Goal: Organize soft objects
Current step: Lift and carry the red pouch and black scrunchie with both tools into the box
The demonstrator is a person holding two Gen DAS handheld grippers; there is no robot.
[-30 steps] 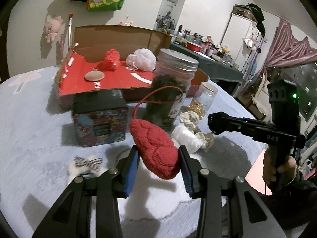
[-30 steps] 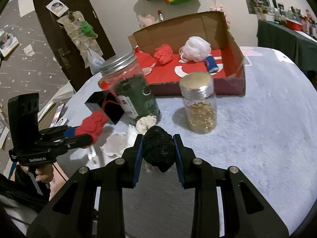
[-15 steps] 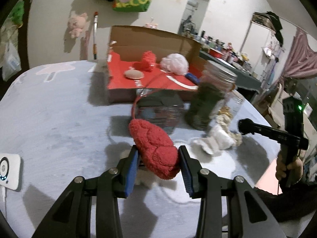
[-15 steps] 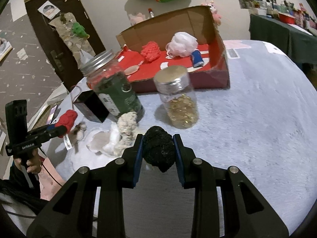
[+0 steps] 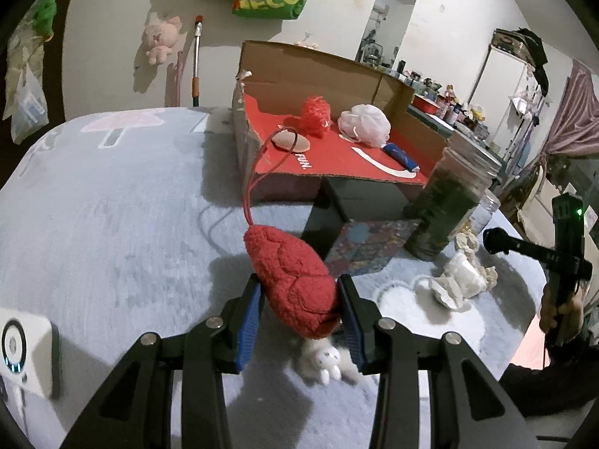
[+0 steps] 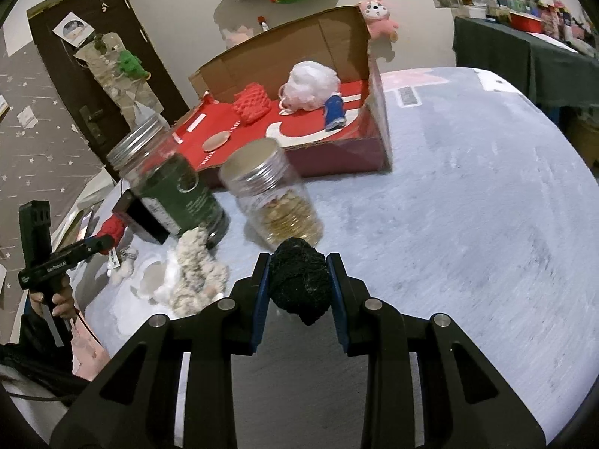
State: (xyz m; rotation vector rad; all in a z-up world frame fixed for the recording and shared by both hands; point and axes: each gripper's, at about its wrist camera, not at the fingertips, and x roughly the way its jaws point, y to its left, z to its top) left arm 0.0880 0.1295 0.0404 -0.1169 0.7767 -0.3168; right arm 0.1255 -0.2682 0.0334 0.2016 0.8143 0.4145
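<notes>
Left claw (image 5: 299, 301): clamped tight on the red plush (image 5: 292, 280), carried above the desk (image 5: 112, 224), cord loop (image 5: 269, 164) sticking up toward the box (image 5: 318, 71).
Right claw (image 6: 299, 284): closed on the black pom-pom (image 6: 299, 278), hovering just in front of the small jar (image 6: 273, 194).
Box: open at the far edge of the desk, already holding a red knit ball (image 5: 315, 114), a white puff (image 5: 364, 124), a blue roll (image 5: 400, 155) and a tan pad (image 5: 290, 141).
Left to sort: a white pile (image 6: 191, 269) by the big dark jar (image 6: 172, 183), and a small white toy (image 5: 327, 363) under the left claw.
Risk one: that cord could snag the box's front wall on the way in, I'd say.
Risk two: both jars and a dark tin (image 5: 359, 235) stand between claws and box; a low pass could topple the small jar.
Risk three: both claws heading for one box may bump each other.
</notes>
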